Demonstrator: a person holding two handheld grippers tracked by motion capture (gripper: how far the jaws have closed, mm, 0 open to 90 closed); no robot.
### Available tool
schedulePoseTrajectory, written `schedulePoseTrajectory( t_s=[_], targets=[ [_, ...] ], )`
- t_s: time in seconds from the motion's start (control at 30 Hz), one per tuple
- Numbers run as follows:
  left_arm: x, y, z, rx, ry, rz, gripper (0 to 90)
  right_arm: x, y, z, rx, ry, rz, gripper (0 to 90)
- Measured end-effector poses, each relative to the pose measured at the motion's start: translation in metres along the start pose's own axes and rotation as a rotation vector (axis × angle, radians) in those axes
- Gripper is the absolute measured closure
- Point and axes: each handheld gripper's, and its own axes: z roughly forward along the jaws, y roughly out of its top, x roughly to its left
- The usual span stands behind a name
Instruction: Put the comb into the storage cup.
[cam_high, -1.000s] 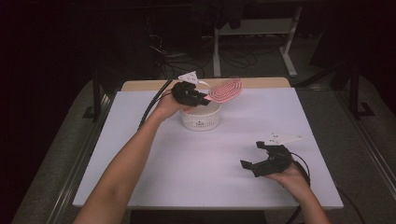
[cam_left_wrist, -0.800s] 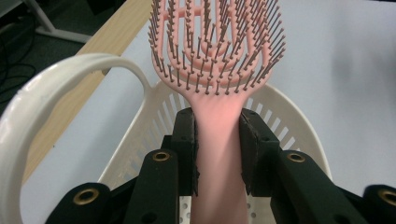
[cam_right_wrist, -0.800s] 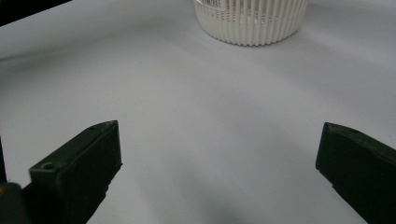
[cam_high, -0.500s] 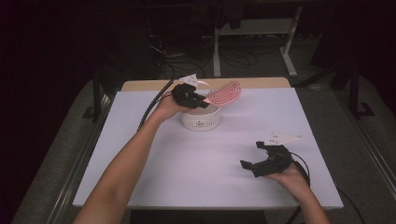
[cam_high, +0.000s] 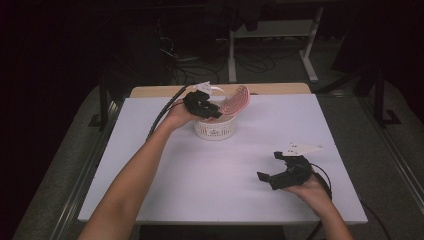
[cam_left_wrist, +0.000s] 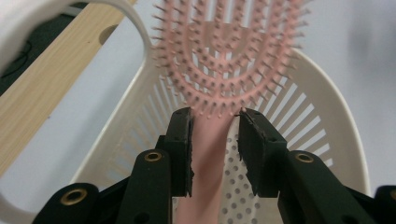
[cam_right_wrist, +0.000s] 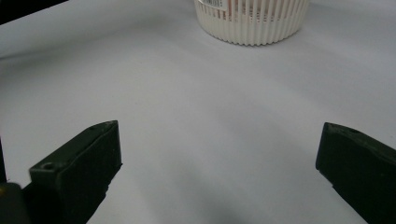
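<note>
A pink hairbrush (cam_high: 238, 99) (cam_left_wrist: 224, 60) leans with its bristled head over the far rim of a white slotted basket (cam_high: 215, 130) (cam_left_wrist: 329, 100) (cam_right_wrist: 252, 23) at the back of the table. My left gripper (cam_high: 213, 112) (cam_left_wrist: 215, 122) hovers over the basket with the brush's handle between its jaws. Those jaws have just been opening: a gap shows between the handle and the right-hand pad, so the gripper is open. My right gripper (cam_high: 268, 166) (cam_right_wrist: 219, 154) rests low at the table's front right, open wide, with nothing between its fingers.
The white table sheet (cam_high: 210, 180) lies bare between the basket and my right hand. A wooden strip (cam_high: 280, 88) runs along the far edge. A white loop (cam_left_wrist: 133, 23) arches beside the basket. Beyond the table lie cables and a desk frame (cam_high: 310, 65).
The brush head has sunk a little and now leans on the basket. The left hand has shifted slightly over the basket. The right hand has kept still.
</note>
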Motion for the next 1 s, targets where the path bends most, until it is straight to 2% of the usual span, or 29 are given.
schedulePoseTrajectory(
  t_s=[0.17, 0.43, 0.63, 0.7, 1.0],
  targets=[
    [0.002, -0.003, -0.002, 0.021, 0.006, -0.004, 54.8, 0.000, 0.000, 0.000, 0.000, 0.001, -0.002, 0.0],
    [0.002, -0.006, -0.014, -0.010, 0.011, -0.004, 41.9, 0.000, 0.000, 0.000, 0.001, 0.000, -0.003, 0.0],
    [0.002, -0.008, -0.026, -0.049, 0.011, -0.033, 34.9, 0.000, 0.000, 0.000, 0.000, 0.001, -0.001, 0.0],
    [0.002, -0.008, -0.032, -0.075, 0.008, -0.060, 32.9, 0.001, 0.000, 0.000, -0.001, 0.001, 0.000, 0.0],
    [-0.002, -0.010, -0.054, -0.108, 0.011, -0.090, 24.4, 0.001, 0.000, 0.000, 0.003, -0.002, -0.003, 0.0]
  ],
)
